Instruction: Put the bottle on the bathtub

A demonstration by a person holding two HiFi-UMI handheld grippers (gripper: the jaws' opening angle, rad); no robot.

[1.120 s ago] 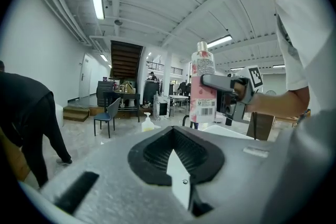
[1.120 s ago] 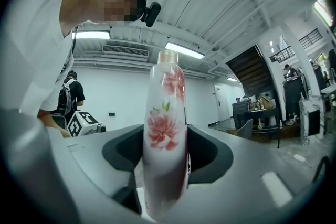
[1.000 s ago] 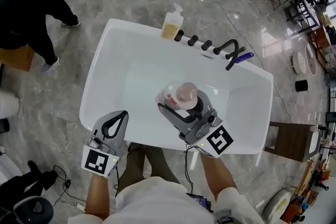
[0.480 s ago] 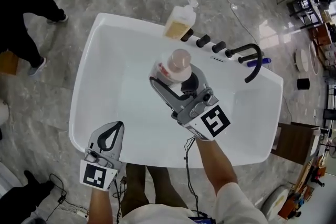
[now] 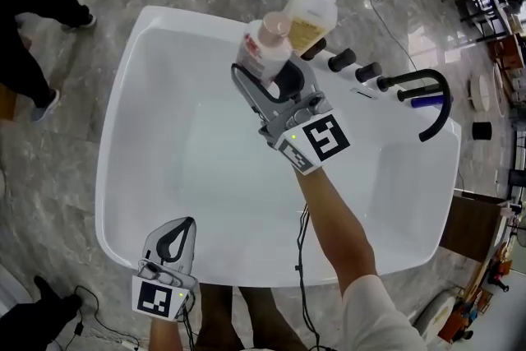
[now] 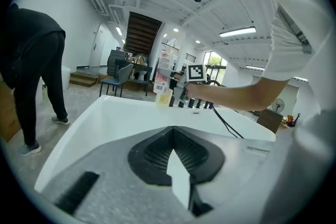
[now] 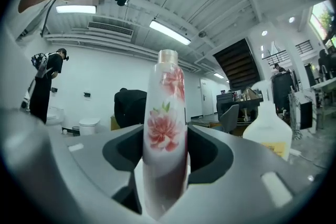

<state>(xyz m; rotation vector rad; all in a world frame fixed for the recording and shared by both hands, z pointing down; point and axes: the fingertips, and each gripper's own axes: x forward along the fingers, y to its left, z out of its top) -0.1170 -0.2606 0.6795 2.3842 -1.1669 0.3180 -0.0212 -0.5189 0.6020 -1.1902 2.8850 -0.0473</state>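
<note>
pink-capped bottle (image 5: 266, 39) upright in right tool (image 5: 263, 66), arm (image 5: 330, 210) stretched over white bathtub (image 5: 193, 148)

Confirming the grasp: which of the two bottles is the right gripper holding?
The pink-capped floral bottle; the yellow pump bottle stands free on the tub rim.

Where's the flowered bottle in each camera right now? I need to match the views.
Head view: top centre, the flowered bottle in the right gripper.
Left gripper view: bottle small and far, above centre.
Right gripper view: bottle dead centre, between the jaws.
Shared landmark: the yellow pump bottle beside it, in all three.
</note>
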